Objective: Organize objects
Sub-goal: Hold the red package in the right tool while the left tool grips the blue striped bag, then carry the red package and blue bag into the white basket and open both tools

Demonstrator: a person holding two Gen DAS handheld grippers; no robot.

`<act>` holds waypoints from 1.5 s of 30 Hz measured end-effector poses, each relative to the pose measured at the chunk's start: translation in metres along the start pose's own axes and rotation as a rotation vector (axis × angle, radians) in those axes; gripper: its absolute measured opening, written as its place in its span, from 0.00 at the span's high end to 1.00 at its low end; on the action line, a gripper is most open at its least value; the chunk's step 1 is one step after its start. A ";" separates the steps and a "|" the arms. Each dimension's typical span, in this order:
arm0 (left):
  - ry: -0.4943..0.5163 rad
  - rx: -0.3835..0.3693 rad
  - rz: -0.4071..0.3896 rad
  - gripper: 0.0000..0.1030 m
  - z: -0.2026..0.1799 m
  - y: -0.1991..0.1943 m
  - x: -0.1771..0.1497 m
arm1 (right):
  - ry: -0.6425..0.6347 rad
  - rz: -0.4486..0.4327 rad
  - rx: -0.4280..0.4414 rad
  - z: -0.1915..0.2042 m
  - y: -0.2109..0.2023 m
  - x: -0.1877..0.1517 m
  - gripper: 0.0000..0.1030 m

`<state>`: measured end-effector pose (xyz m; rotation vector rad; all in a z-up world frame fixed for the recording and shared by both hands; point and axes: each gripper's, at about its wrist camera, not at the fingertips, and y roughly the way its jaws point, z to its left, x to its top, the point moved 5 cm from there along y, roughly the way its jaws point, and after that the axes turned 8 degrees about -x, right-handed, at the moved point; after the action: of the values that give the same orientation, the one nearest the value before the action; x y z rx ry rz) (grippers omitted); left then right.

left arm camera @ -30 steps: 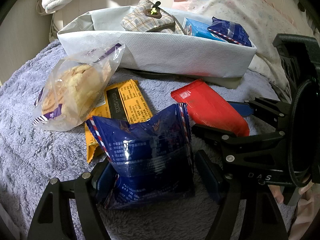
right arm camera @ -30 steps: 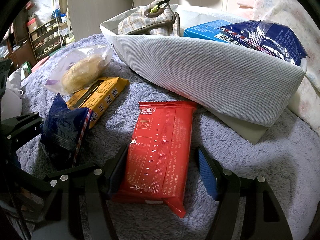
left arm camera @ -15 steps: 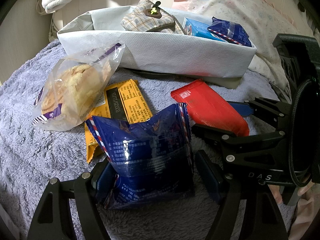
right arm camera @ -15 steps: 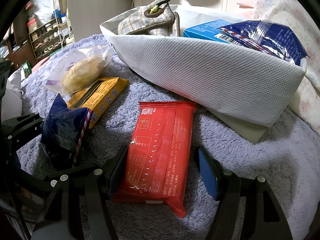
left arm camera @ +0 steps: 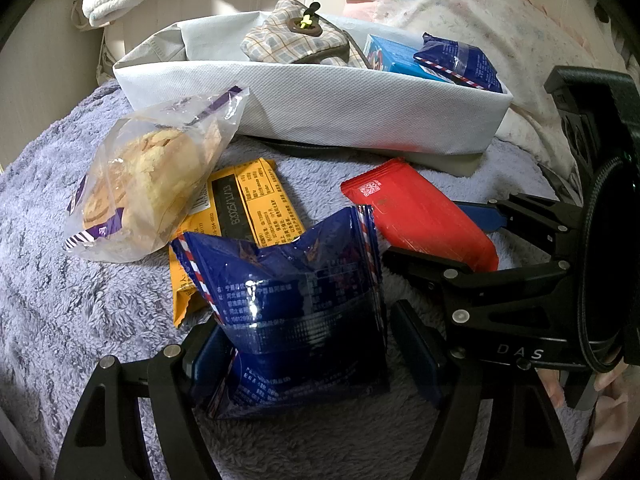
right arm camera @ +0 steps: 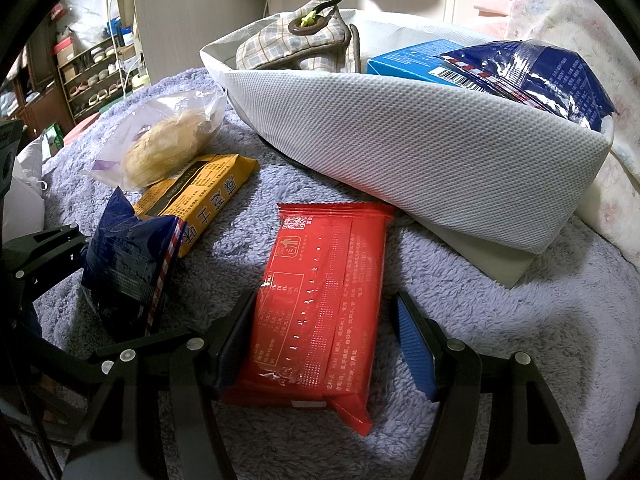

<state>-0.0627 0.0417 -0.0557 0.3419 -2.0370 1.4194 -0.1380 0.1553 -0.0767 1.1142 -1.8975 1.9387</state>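
Both claws stand wide: left claw (left arm camera: 308,350) straddles blue packet (left arm camera: 296,312), right claw (right arm camera: 324,332) red packet (right arm camera: 320,304).

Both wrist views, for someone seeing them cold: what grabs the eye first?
The red packet lying flat on the purple fleece blanket, framed by the right tool, and the crinkled dark blue packet standing between the left tool's pads. Behind them sits the white fabric bin, already holding a plaid pouch, a blue box and another blue packet.
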 end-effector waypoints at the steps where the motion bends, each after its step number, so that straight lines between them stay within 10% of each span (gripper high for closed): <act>1: 0.000 0.000 0.000 0.27 0.000 0.000 0.000 | 0.000 0.000 0.000 0.000 0.000 0.000 0.34; 34: 0.003 -0.002 -0.001 0.27 -0.002 -0.001 -0.001 | 0.009 0.001 0.020 0.010 -0.001 0.001 0.33; 45: -0.002 0.048 -0.023 0.51 -0.003 -0.006 -0.001 | -0.036 0.003 -0.004 0.032 0.004 0.009 0.30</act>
<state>-0.0578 0.0423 -0.0511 0.3859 -1.9975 1.4564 -0.1351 0.1216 -0.0778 1.1528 -1.9212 1.9291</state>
